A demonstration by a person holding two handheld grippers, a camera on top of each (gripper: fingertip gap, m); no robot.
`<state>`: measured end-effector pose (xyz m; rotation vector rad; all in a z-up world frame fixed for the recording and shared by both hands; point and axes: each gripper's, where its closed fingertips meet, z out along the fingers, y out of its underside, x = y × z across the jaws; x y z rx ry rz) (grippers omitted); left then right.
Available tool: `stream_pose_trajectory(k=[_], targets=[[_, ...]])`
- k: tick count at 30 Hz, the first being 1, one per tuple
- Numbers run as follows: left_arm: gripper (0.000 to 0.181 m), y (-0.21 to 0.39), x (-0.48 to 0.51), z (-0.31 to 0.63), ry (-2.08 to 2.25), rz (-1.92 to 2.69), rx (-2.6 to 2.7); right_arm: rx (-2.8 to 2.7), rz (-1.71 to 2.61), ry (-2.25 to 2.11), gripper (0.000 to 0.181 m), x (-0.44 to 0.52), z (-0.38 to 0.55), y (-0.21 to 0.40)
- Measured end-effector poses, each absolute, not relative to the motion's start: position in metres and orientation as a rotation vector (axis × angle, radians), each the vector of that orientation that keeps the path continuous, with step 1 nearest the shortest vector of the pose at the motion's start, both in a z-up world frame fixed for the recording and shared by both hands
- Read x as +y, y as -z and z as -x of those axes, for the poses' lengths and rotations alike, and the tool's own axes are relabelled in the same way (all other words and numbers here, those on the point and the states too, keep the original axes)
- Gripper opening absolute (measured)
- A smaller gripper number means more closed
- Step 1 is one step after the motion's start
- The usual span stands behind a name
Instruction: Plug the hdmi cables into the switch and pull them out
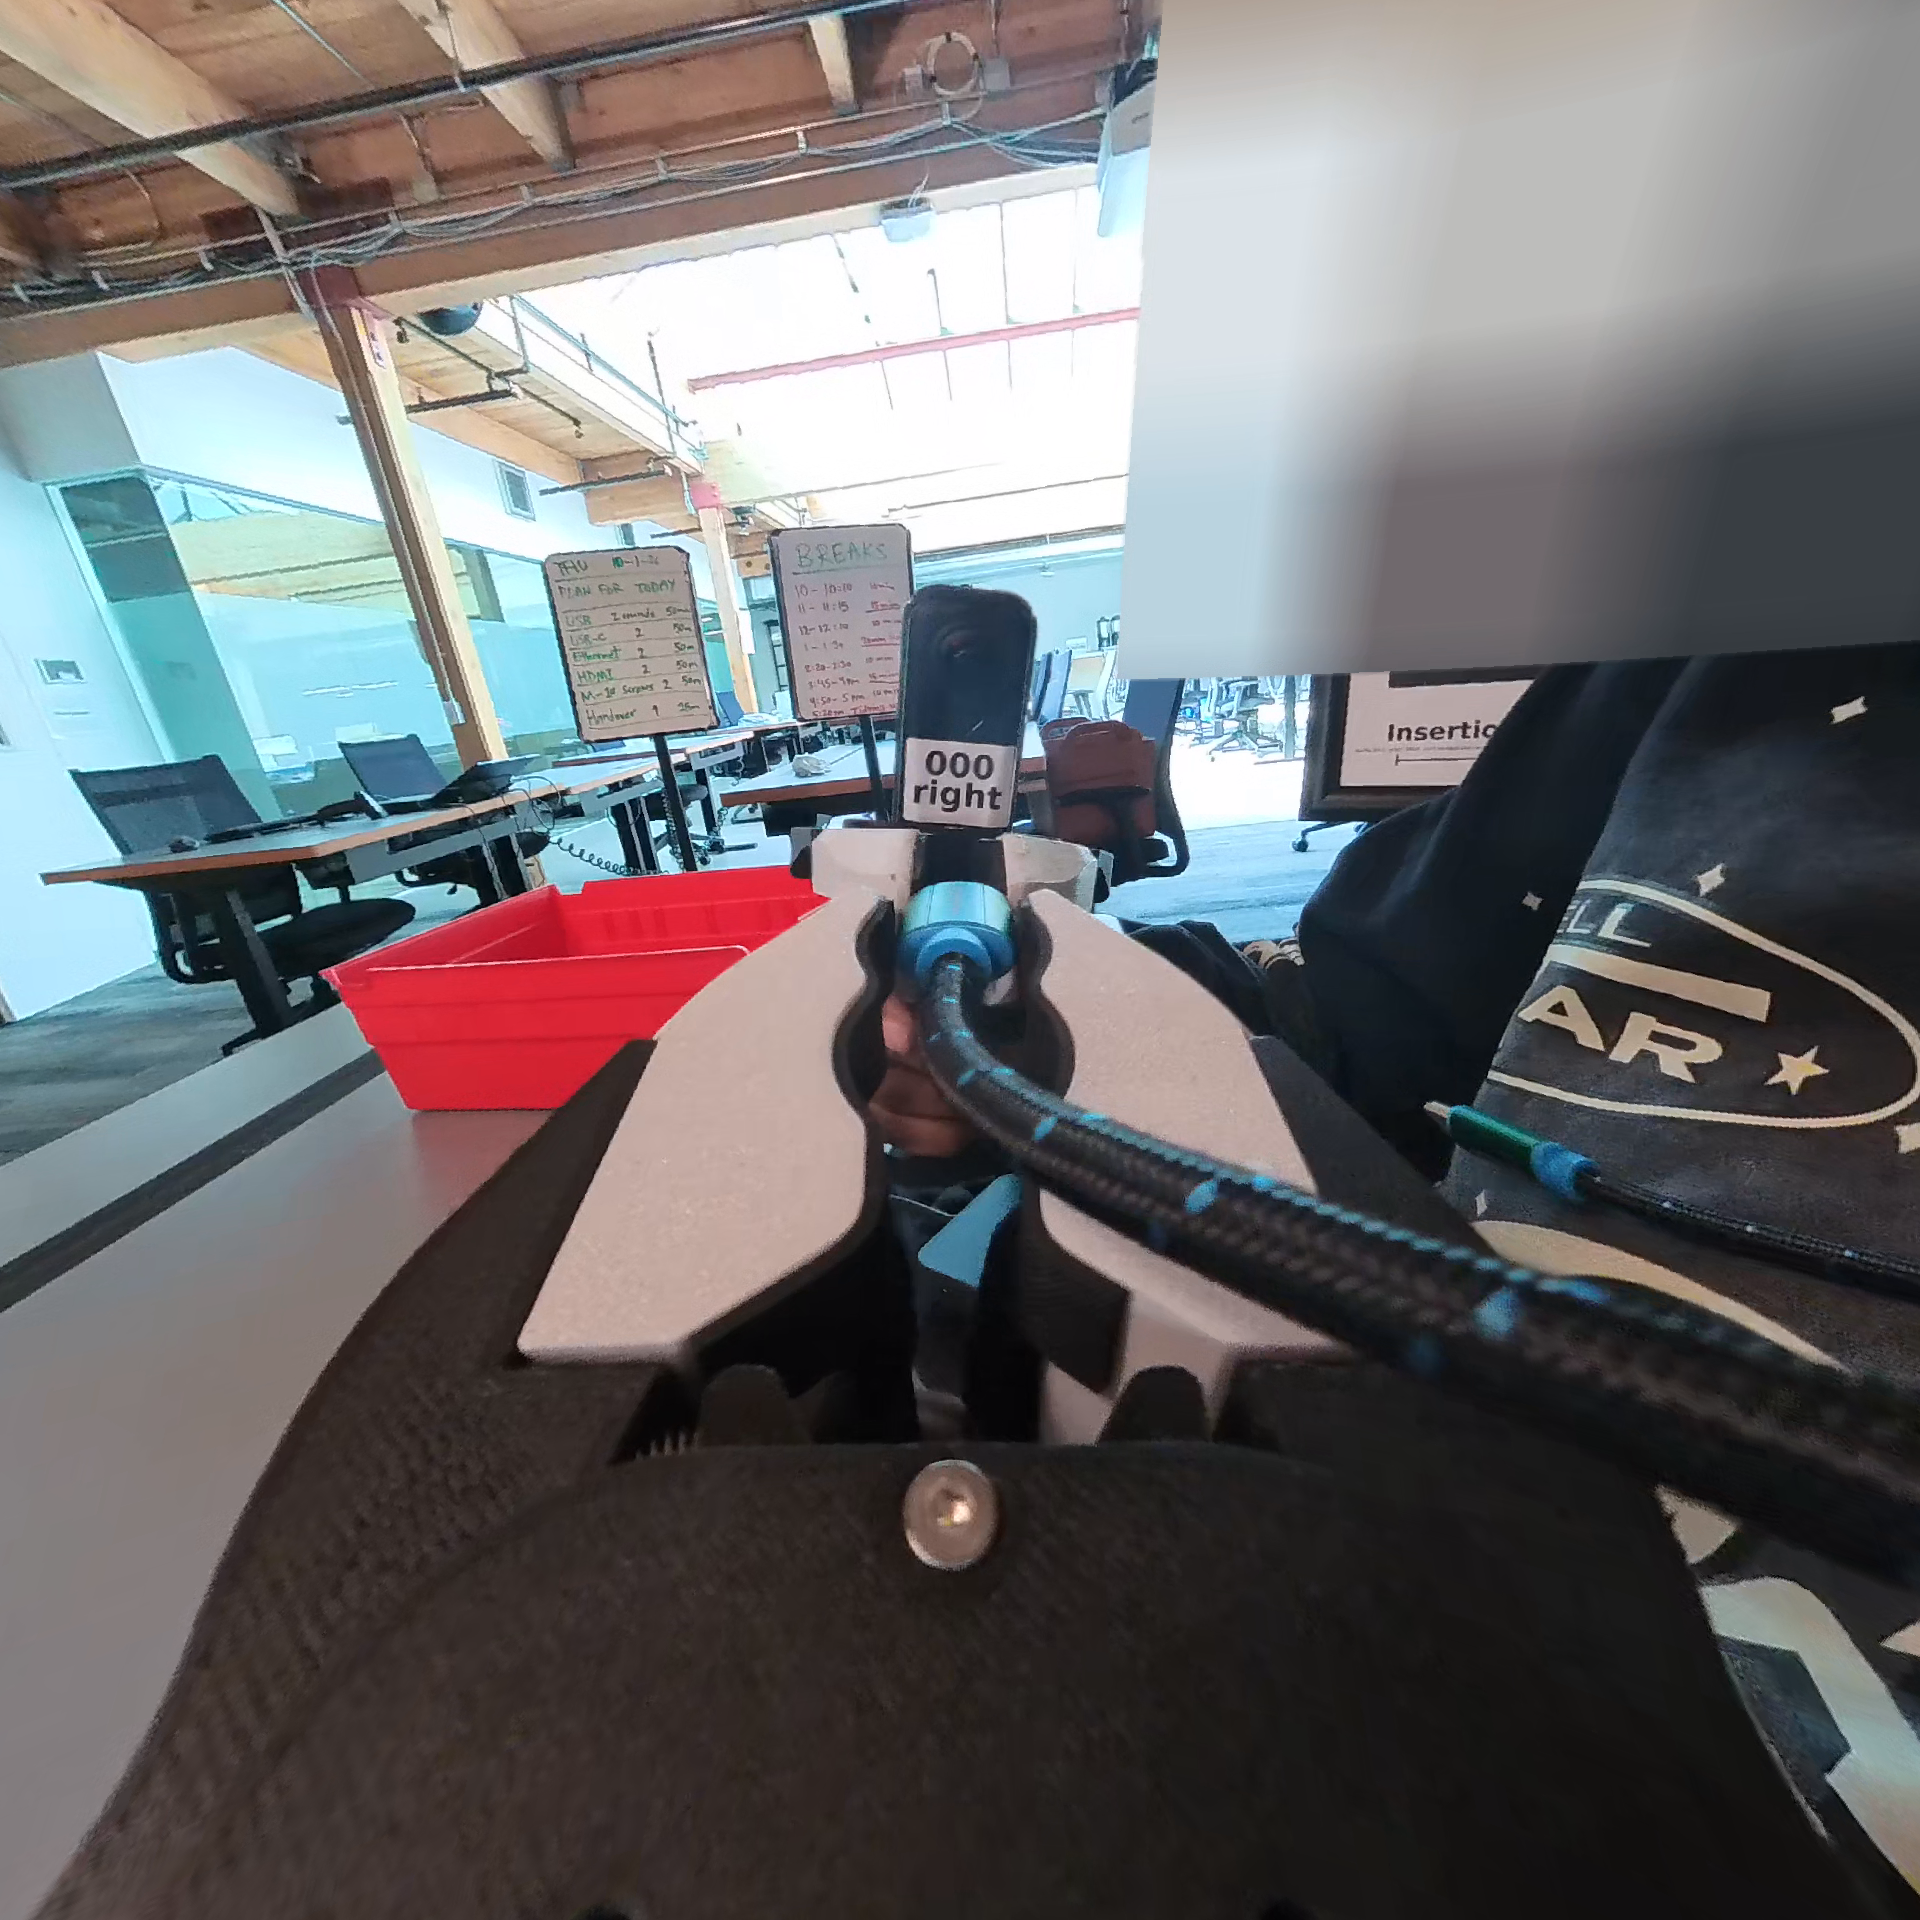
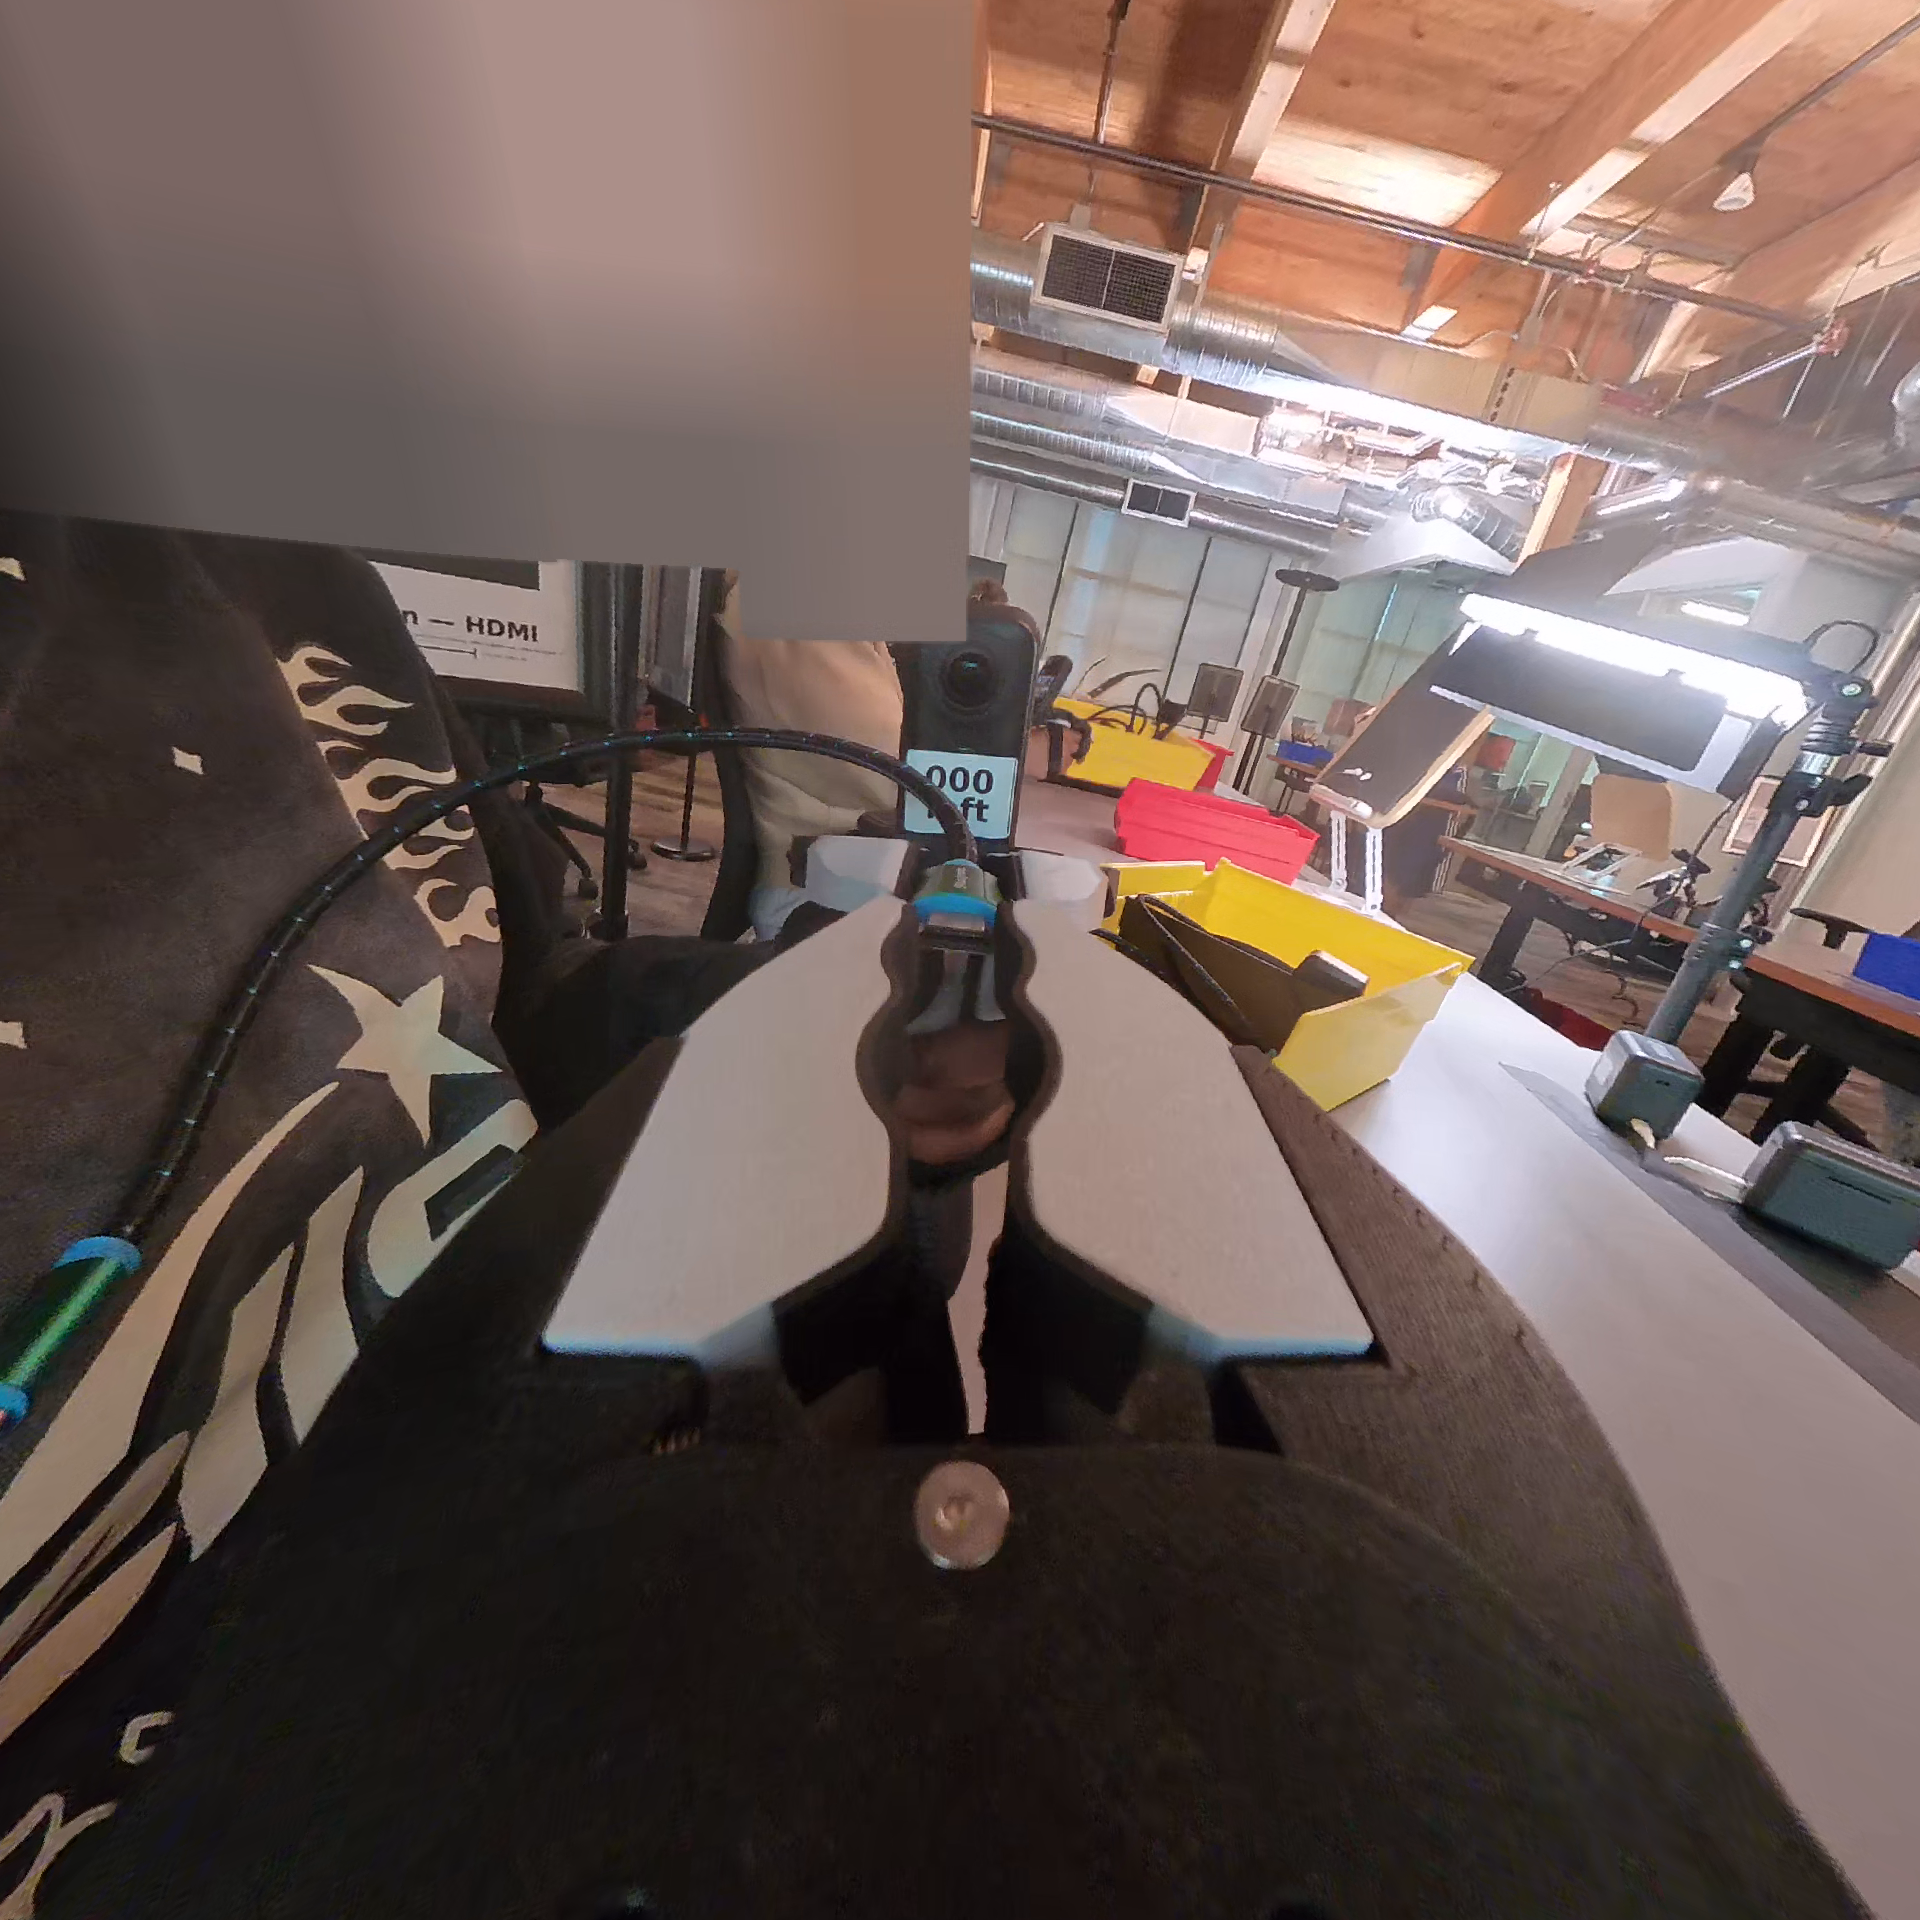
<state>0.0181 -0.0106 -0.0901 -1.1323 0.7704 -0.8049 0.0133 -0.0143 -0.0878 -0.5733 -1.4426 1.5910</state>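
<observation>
My left gripper (image 1: 958, 935) is shut on the blue-collared plug (image 1: 954, 923) of a black braided HDMI cable (image 1: 1299, 1236). The cable runs back past the left camera to the right. My right gripper (image 2: 952, 920) faces it tip to tip. Its jaws stand closed against the same plug (image 2: 951, 909), whose metal end points at the right camera. The cable (image 2: 312, 904) arcs left and down to a green plug with blue collars (image 2: 62, 1320), also seen in the left wrist view (image 1: 1507, 1143) against the person's dark printed sweatshirt (image 1: 1662, 935). I cannot make out a switch for certain.
A red bin (image 1: 540, 987) stands on the grey table (image 1: 156, 1351) behind the left gripper. A yellow bin (image 2: 1361, 1039) with black items stands beyond the right gripper. Two small grey boxes (image 2: 1829, 1195) and a light stand's pole (image 2: 1745, 914) are at the table's right edge (image 2: 1558, 1351).
</observation>
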Motion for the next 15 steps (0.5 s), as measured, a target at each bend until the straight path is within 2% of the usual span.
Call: stream_pose_trajectory(k=[8,11,13,15], targets=[[0.021,0.088,-0.012,-0.017,0.746,1.124,0.743,-1.499,0.591,-1.526,0.015,-0.014,-0.016,0.088],[0.021,0.083,-0.018,0.001,0.753,1.094,0.630,-1.651,0.661,-1.414,0.043,-0.005,-0.032,0.090],[0.021,0.087,-0.021,0.013,0.751,1.106,0.578,-1.866,0.800,-1.263,0.074,0.007,-0.046,0.113],[0.021,0.095,-0.023,0.019,0.735,1.130,0.554,-2.111,0.954,-1.107,0.092,0.012,-0.065,0.143]])
